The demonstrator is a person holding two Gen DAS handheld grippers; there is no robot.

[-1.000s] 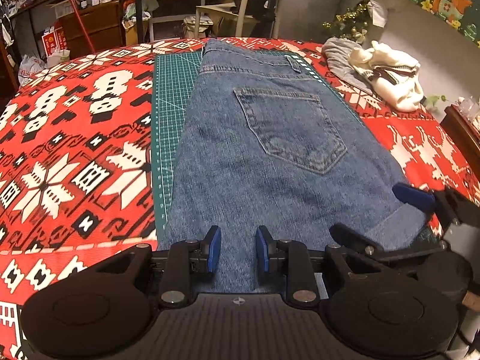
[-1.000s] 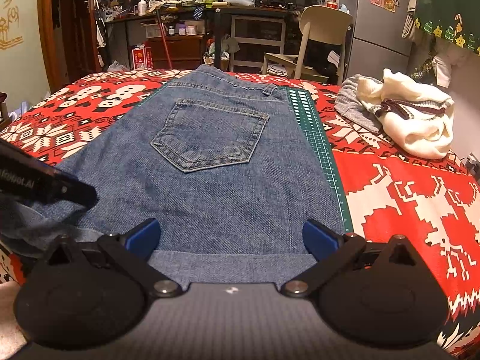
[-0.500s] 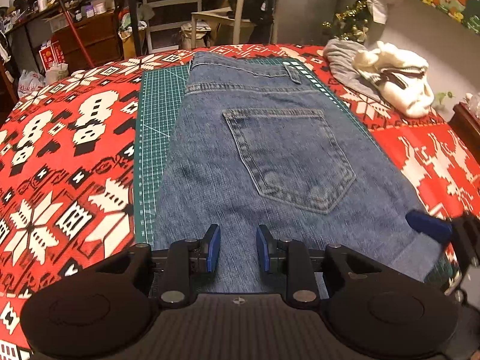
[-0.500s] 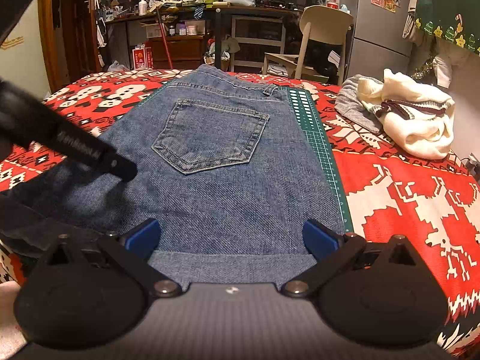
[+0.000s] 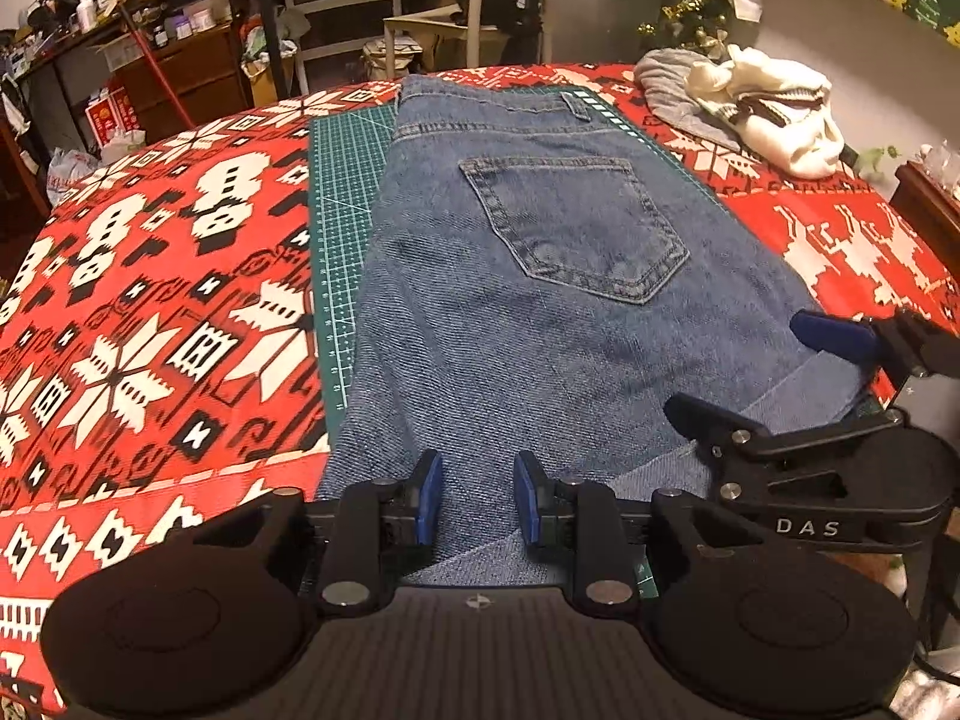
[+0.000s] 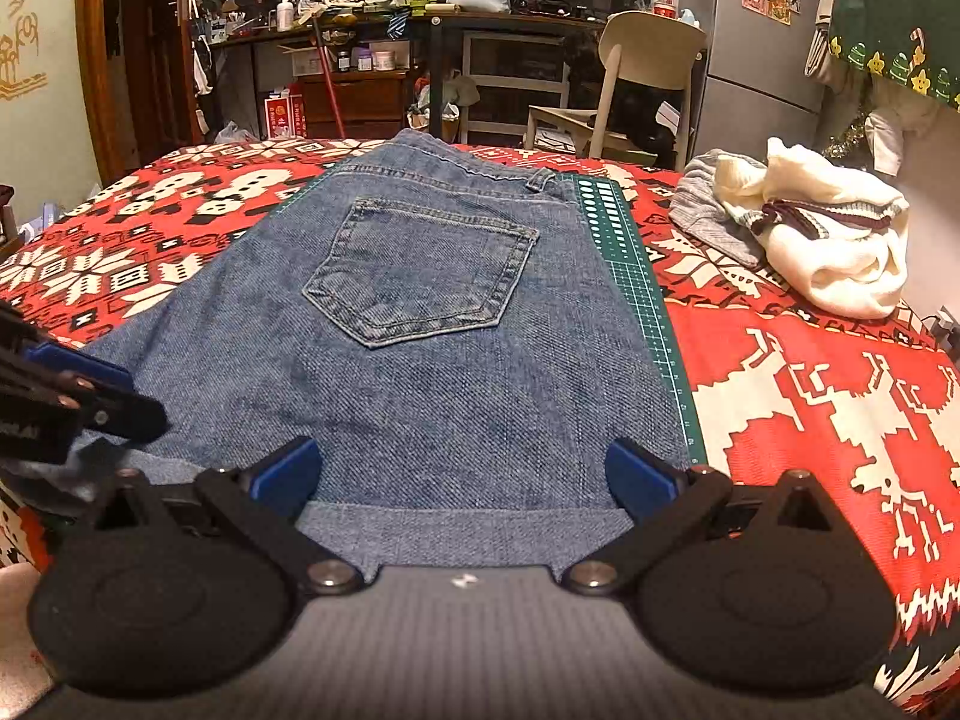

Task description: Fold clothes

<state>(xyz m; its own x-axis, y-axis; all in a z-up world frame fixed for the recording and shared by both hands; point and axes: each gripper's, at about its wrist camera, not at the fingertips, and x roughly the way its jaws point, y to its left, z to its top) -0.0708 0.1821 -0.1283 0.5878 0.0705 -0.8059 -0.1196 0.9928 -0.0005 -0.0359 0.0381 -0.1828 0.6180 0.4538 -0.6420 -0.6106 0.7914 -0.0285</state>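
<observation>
Blue jeans (image 5: 540, 300) lie folded flat on a green cutting mat (image 5: 342, 210), back pocket up and waistband at the far end. My left gripper (image 5: 478, 498) hovers over the jeans' near left part. Its blue pads stand a narrow gap apart with only flat denim showing between them. In the right wrist view the left gripper (image 6: 90, 396) is at the left edge, just above the jeans (image 6: 420, 360). My right gripper (image 6: 462, 471) is wide open over the near folded hem, nothing pinched. It also shows in the left wrist view as the right gripper (image 5: 762, 372).
A red patterned tablecloth (image 5: 150, 300) covers the table on both sides of the mat. A cream sweater (image 6: 840, 252) and a grey garment (image 6: 702, 210) lie piled at the far right. A chair (image 6: 648, 54) and cluttered shelves stand beyond the table.
The left gripper lifted and swung over the jeans, then came back down near its earlier spot at their near left. The right gripper stayed still, and neither jaw gap changed.
</observation>
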